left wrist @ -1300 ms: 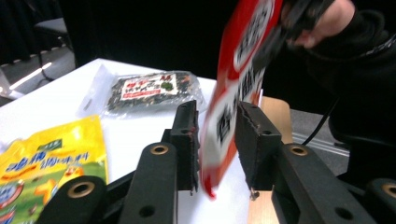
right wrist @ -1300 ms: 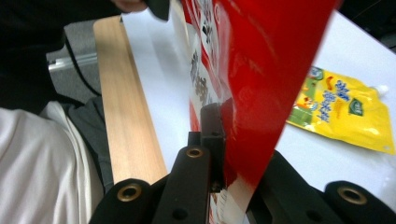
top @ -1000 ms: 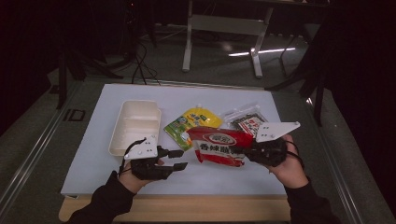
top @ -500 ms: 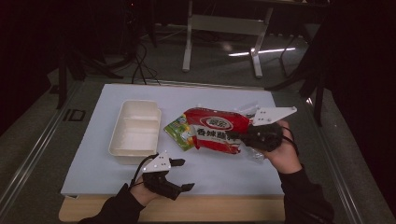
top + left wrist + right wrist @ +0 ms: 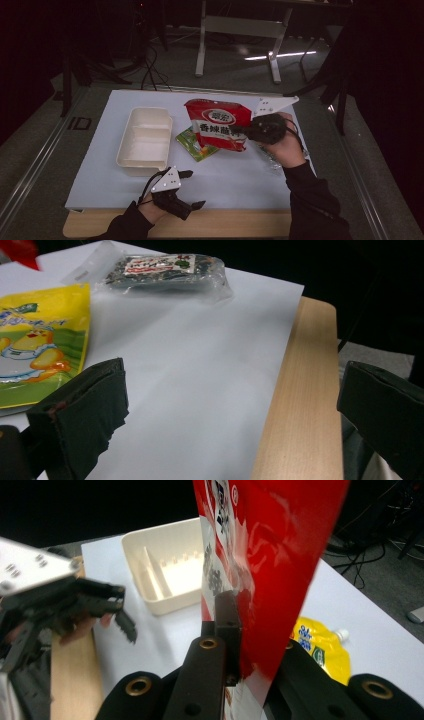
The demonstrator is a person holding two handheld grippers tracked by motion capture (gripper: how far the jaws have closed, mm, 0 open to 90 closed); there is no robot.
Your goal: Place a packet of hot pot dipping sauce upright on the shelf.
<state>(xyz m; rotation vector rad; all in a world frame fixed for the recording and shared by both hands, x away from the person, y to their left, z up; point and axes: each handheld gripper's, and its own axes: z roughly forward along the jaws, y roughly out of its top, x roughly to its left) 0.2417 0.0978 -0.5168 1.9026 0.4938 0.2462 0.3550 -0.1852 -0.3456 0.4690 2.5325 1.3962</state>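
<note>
White paper (image 5: 235, 175) covers the table, and a cream tray (image 5: 145, 140) sits on its left part. The red bag (image 5: 217, 125) is up in the air right of the tray, pinched by the right gripper (image 5: 240, 131). Under it lies a yellow pouch (image 5: 192, 145). The left gripper (image 5: 192, 190), at the near edge, has just been opening and stands wide with nothing inside.

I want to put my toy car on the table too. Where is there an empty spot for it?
The white sheet is bare along its front, between the tray and the right hand's sleeve, beside the open left gripper. The back strip behind the tray is bare too. The middle is crowded: the right gripper holds up the red bag over the yellow-green pouch.
</note>
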